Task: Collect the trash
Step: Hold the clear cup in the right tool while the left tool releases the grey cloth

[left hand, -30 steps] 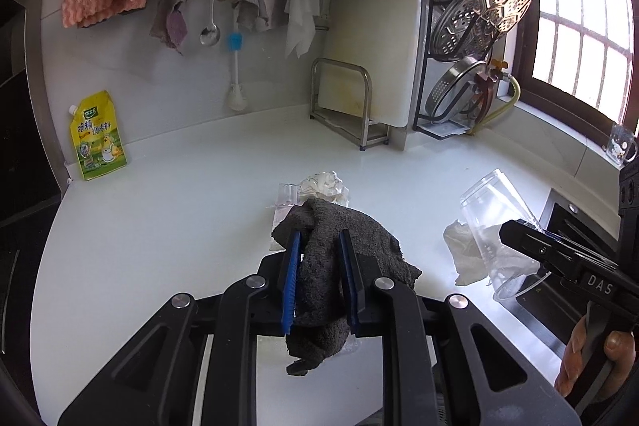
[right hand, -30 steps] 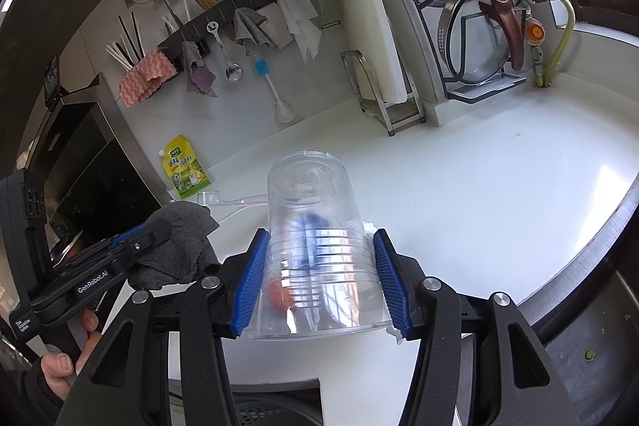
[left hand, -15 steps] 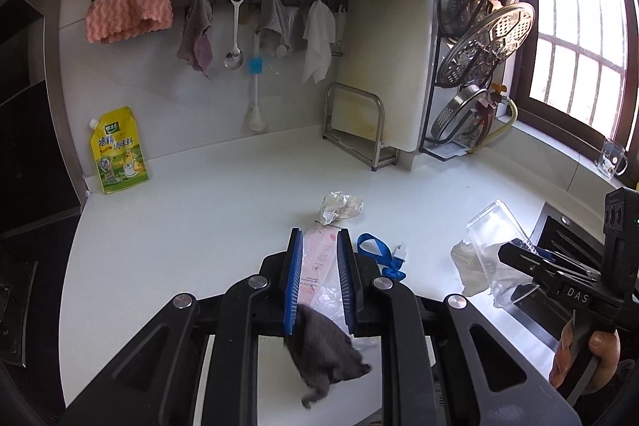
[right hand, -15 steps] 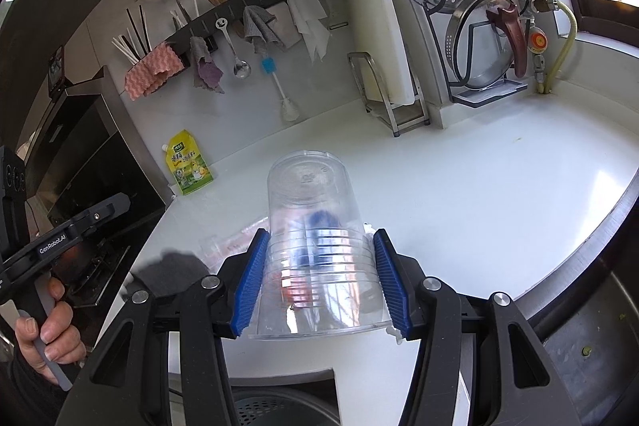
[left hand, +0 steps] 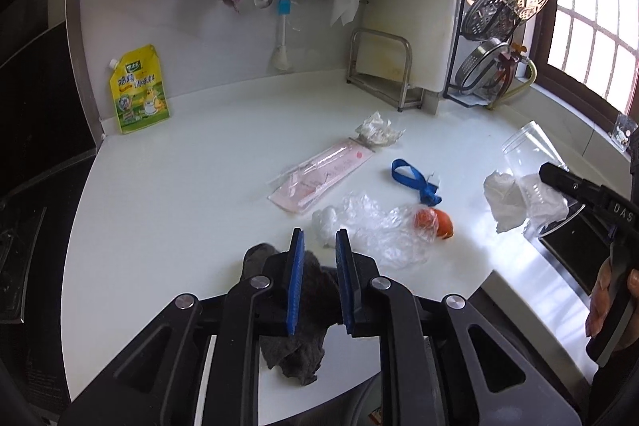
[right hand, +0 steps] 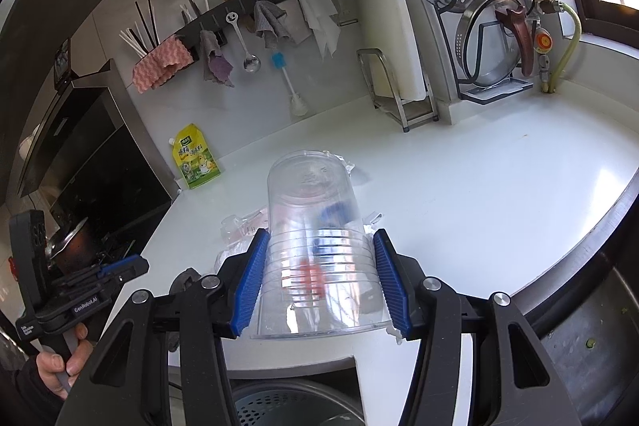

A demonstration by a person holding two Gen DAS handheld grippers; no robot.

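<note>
Tool on our left [left hand: 319, 238] is clamped on a grey cloth [left hand: 299, 310]. The cloth sits deep between the pads and hangs below them, so the tips stay bare just short of the litter. We judge that the cloth is kept there for wiping or pushing, with the tips free to nudge scraps.

Our right tool [right hand: 319, 238] is closed on a clear plastic cup [right hand: 311, 226], pads pressing its ribbed wall from both sides. The cup lies on its side in the grip, base pointing away and mouth towards us, with white tissue [left hand: 505, 198] bunched against it. Held so at the tabletop's near edge, it looks to us like a scoop or bin for the rest.

The trash lies loose on the white tabletop [left hand: 179, 186] between the two tools: a pink wrapper [left hand: 319, 174], a crumpled clear wrapper [left hand: 375, 130] at its far end, a blue strap [left hand: 415, 178], and a clear plastic bag [left hand: 375, 230] with an orange scrap [left hand: 435, 222] at its right end. The bag is nearest our left tool, so we would take it first; thin film like that may slip or cling.
</note>
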